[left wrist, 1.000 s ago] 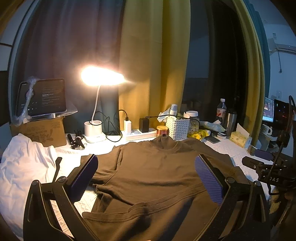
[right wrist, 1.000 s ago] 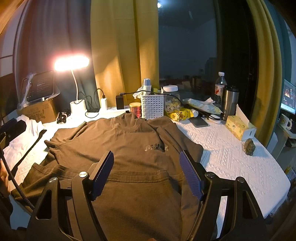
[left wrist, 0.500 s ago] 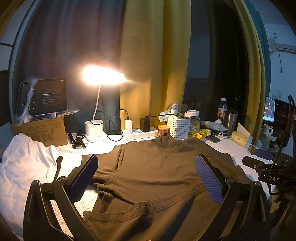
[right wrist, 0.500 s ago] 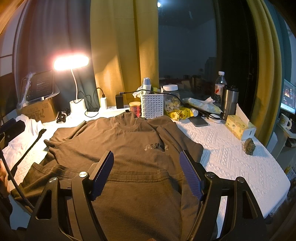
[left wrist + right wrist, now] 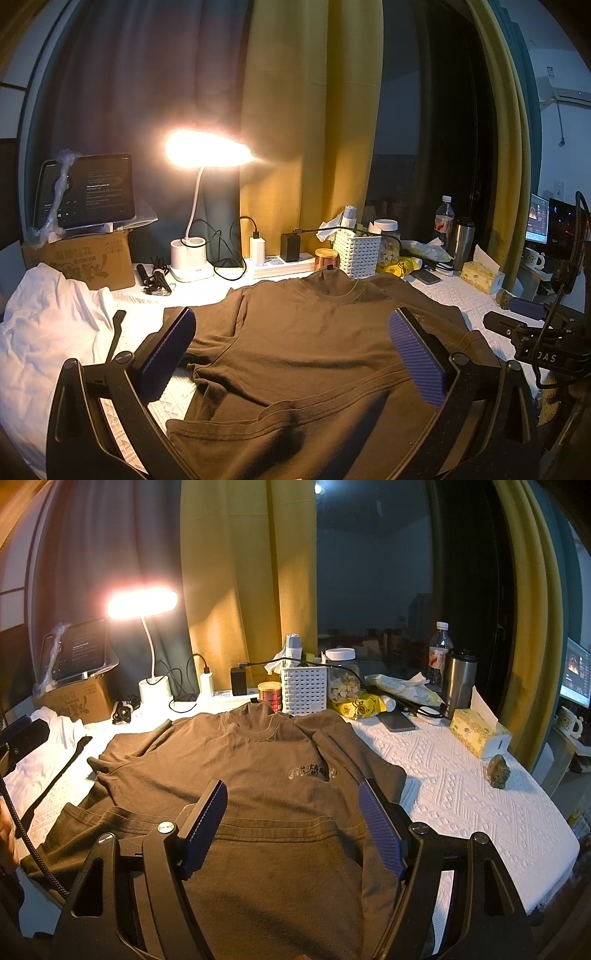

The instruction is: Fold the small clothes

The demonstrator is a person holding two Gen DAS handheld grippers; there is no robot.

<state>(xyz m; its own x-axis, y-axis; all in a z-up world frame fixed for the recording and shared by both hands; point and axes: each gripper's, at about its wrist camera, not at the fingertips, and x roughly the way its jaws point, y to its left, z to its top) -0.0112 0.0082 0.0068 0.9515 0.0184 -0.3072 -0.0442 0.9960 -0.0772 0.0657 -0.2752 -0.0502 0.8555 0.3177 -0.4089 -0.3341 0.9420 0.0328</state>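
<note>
Nothing has shifted in the last second: my left tongs [image 5: 291,354] and right tongs [image 5: 291,827] both hang wide open and empty above the brown shirt [image 5: 240,775], spread on the surface [image 5: 461,797] just ahead. Folding hasn't begun.

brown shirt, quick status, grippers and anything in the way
Left gripper and right gripper open, over the shirt, holding nothing. Brown shirt spread flat, bottom hem folded up. White basket and red tin crowd the collar.
</note>
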